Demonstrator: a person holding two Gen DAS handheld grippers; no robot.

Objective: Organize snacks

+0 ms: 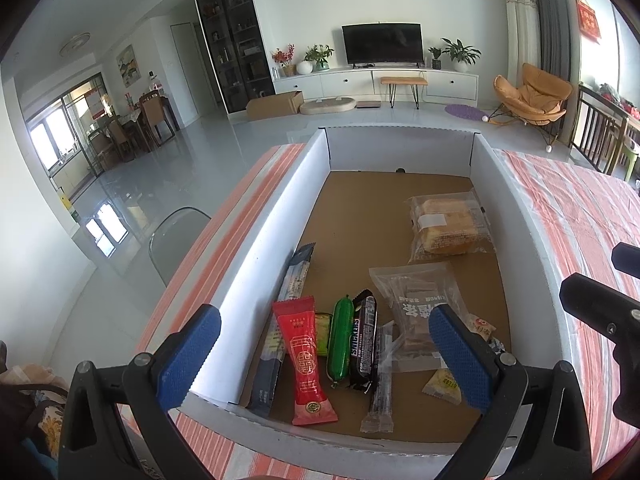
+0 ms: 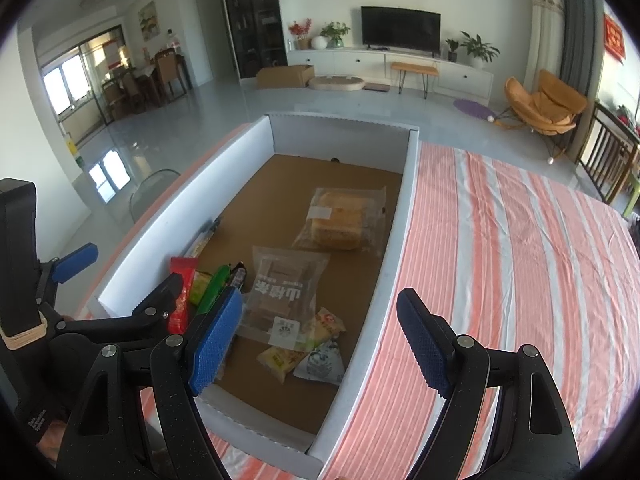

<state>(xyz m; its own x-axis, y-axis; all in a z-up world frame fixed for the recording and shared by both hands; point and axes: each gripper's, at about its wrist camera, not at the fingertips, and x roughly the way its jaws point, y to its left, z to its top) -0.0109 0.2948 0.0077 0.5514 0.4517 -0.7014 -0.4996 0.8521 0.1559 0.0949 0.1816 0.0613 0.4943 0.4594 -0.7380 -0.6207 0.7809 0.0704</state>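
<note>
left gripper (image 1: 324, 356) spread wide, empty, over near end of white-walled cardboard tray (image 1: 276, 200) | red sachet (image 1: 305, 360), green tube (image 1: 340, 344), dark Snickers bar (image 1: 364, 340) lie between its fingers | right gripper (image 2: 320, 340) spread wide, empty, straddling tray's right wall

Both wrist views close above the box (image 1: 256, 240), facing the TV (image 1: 383, 45)

I see a striped tablecloth (image 2: 500, 264) filling the frame's right, with 1 white-walled box (image 2: 394, 248) resting on it, centre-left.
</note>
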